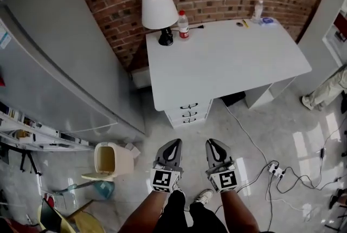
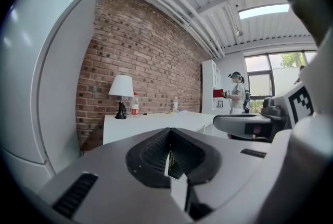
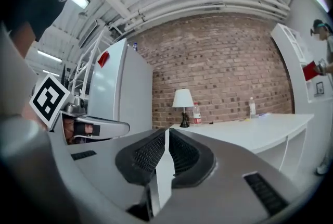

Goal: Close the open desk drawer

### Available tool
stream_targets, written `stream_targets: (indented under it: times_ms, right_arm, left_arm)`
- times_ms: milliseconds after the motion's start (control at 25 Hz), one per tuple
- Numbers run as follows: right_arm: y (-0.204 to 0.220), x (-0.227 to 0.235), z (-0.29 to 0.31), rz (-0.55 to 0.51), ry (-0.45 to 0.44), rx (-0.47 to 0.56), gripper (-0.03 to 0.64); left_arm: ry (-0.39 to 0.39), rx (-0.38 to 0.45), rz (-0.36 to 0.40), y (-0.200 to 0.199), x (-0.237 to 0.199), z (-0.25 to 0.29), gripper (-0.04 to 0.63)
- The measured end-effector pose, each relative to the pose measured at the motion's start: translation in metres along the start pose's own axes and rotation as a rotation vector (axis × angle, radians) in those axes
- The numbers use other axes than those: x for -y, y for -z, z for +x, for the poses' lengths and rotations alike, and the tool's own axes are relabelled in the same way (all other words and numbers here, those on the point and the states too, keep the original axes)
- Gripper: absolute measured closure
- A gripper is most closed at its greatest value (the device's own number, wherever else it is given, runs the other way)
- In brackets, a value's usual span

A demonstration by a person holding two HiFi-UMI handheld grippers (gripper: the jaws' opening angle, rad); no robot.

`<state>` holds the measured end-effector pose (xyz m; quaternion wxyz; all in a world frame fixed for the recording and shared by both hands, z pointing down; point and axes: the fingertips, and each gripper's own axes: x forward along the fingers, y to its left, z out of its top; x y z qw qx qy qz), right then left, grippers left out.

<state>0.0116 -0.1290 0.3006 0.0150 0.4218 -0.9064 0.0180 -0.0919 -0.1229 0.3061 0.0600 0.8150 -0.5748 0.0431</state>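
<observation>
Left gripper (image 1: 173,143): jaws together, nothing between. Right gripper (image 1: 212,143): jaws together, nothing between. Grippers side by side, close. Desk drawers (image 1: 188,113) ahead of both tips, well apart, under near corner of white desk (image 1: 233,64). Cannot tell if any drawer is open.

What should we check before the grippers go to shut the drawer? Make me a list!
1. Left gripper empty: ok, jaws together on nothing.
2. Right gripper empty: ok, jaws together on nothing.
3. Grippers at the drawers: not ok, both hang apart from the desk, with floor between.
4. Which drawer is open: cannot tell, the three fronts look almost even from above.
5. Power strip out of the way: ok, it lies off to the right, not between grippers and drawers.
6. Lamp and bottle upright: ok.
</observation>
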Motion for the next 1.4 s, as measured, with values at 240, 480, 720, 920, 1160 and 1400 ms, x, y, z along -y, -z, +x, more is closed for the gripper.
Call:
stream_targets:
  times_ms: [240,480,720,920,1160,1400]
  right_arm:
    - [-0.056,-0.014,-0.039,-0.030,0.008,0.001,0.575]
    - [-0.083,-0.034,-0.068,-0.073,0.000,0.004,0.584]
    - [-0.116,-0.043,-0.085,-0.102,-0.031,0.054,0.589]
    - [-0.130,-0.040,-0.091,-0.119,-0.043,0.080,0.589]
    - [-0.141,-0.038,-0.091,-0.165,-0.055,0.099,0.589]
    - [-0.141,-0.030,-0.092,-0.177,-0.054,0.101,0.589]
  left_arm:
    - [-0.033,0.057,0.027,-0.047,0.028,-0.037,0.588]
    - [-0.037,0.057,0.051,-0.065,0.052,-0.073,0.589]
    - [-0.038,0.097,0.075,-0.093,0.073,-0.093,0.589]
    - [-0.024,0.113,0.103,-0.106,0.088,-0.093,0.589]
    - [-0.010,0.140,0.143,-0.119,0.100,-0.089,0.589]
    - [-0.008,0.151,0.143,-0.124,0.105,-0.083,0.588]
